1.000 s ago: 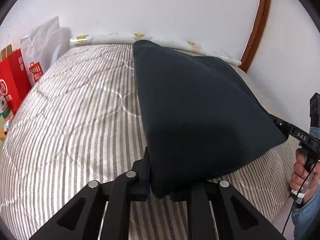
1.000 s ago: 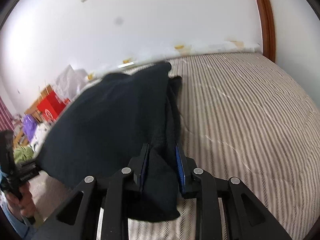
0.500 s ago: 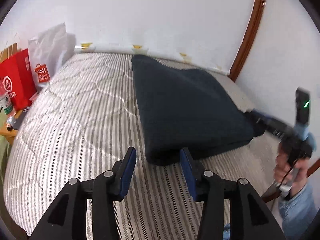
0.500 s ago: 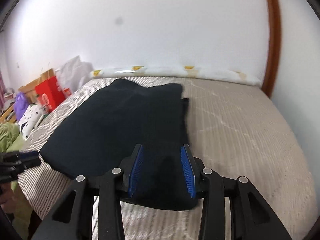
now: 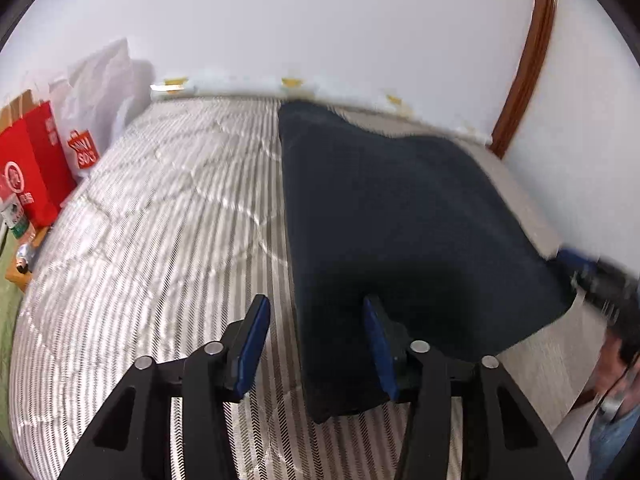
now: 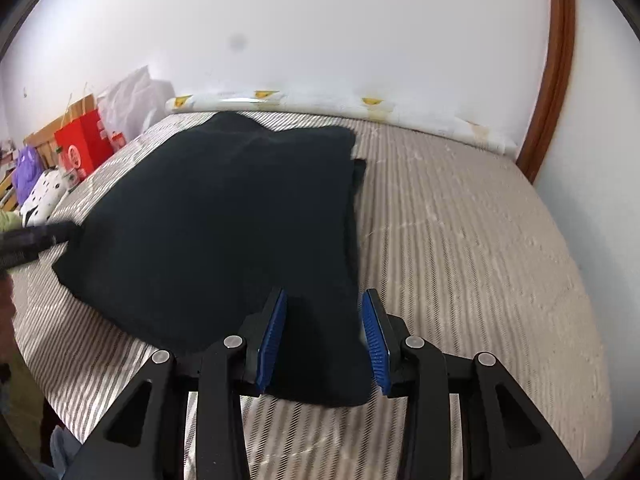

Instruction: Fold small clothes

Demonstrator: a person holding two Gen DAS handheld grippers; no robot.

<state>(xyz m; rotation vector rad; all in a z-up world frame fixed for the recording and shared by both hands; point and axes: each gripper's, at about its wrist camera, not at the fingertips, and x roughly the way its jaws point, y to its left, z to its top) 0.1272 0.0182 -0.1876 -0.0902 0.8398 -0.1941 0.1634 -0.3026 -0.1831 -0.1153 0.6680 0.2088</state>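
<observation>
A dark navy folded garment [image 5: 400, 208] lies flat on the striped mattress [image 5: 160, 220]. My left gripper [image 5: 315, 304] hovers over its near left corner with jaws opening. One pad stands over bare mattress, the other over the cloth, and neither presses it. In the right wrist view the same garment [image 6: 224, 208] fills the middle. My right gripper [image 6: 323, 296] straddles its near right corner, jaws opening, blue pads [image 6: 272, 340] clear of the cloth. Each gripper shows blurred in the other's view, the right gripper [image 5: 596, 276] at the right and the left gripper [image 6: 36, 236] at the left.
Red paper bags [image 5: 28, 172] and a white plastic bag [image 5: 96, 120] stand beside the bed on the left. A rolled white cover [image 6: 360, 110] runs along the wall at the mattress head. A brown wooden door frame [image 6: 552, 80] rises at the right. A person's hand [image 5: 620, 360] holds the right gripper.
Both grippers have let go of the garment's near corners and their jaws have spread. The cloth, lifted taut a second ago, now rests flat on the mattress.
</observation>
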